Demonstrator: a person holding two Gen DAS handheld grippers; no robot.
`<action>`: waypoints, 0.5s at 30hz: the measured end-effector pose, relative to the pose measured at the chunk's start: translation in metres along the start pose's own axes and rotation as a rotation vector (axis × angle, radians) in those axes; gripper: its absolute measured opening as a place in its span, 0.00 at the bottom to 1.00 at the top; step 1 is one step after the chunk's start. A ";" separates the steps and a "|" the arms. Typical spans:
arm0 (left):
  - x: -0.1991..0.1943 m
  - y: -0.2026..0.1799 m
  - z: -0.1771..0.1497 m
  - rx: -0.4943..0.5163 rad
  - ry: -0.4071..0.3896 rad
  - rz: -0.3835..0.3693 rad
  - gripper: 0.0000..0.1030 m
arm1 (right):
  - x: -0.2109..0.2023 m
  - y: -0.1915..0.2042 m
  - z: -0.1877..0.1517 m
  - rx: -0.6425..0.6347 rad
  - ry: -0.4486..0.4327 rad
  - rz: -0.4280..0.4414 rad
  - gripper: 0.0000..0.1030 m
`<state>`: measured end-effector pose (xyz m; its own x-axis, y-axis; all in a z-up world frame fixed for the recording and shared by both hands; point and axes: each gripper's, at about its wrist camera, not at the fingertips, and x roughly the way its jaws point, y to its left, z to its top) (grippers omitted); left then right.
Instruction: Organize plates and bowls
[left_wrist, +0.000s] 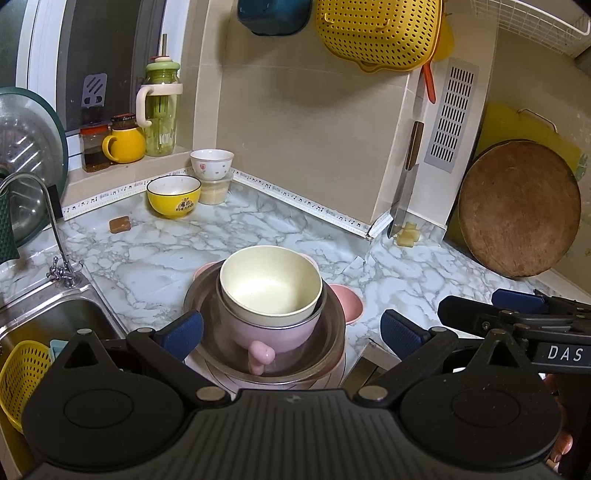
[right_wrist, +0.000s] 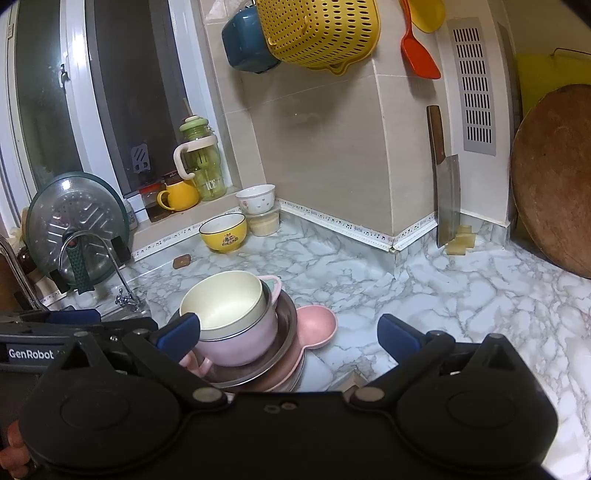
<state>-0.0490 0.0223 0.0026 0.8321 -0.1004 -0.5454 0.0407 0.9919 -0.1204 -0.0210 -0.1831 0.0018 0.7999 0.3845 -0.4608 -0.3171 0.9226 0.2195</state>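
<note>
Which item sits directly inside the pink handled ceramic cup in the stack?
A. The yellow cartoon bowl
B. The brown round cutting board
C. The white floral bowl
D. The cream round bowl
D: the cream round bowl nests in the pink handled ceramic cup, which sits in the steel bowl.

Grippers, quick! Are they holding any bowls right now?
Left gripper: open, holding nothing, jaws either side of the bowl stack.
Right gripper: open, holding nothing.

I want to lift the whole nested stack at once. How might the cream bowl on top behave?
The cream bowl sits tilted in the pink cup, so it may shift or slide. Its matte look suggests light plastic, probably not fragile.
</note>
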 end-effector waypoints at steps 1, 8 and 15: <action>0.000 0.000 0.000 -0.003 0.002 -0.001 1.00 | 0.000 0.000 0.000 -0.001 0.000 0.000 1.00; 0.000 0.000 -0.004 -0.015 0.018 -0.006 1.00 | -0.001 0.000 -0.002 0.006 0.004 0.000 1.00; 0.004 0.002 -0.007 -0.031 0.055 -0.017 1.00 | -0.002 -0.003 -0.008 0.022 0.021 0.002 1.00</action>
<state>-0.0496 0.0229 -0.0058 0.8000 -0.1222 -0.5874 0.0368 0.9872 -0.1552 -0.0251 -0.1867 -0.0048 0.7887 0.3867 -0.4780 -0.3067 0.9213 0.2392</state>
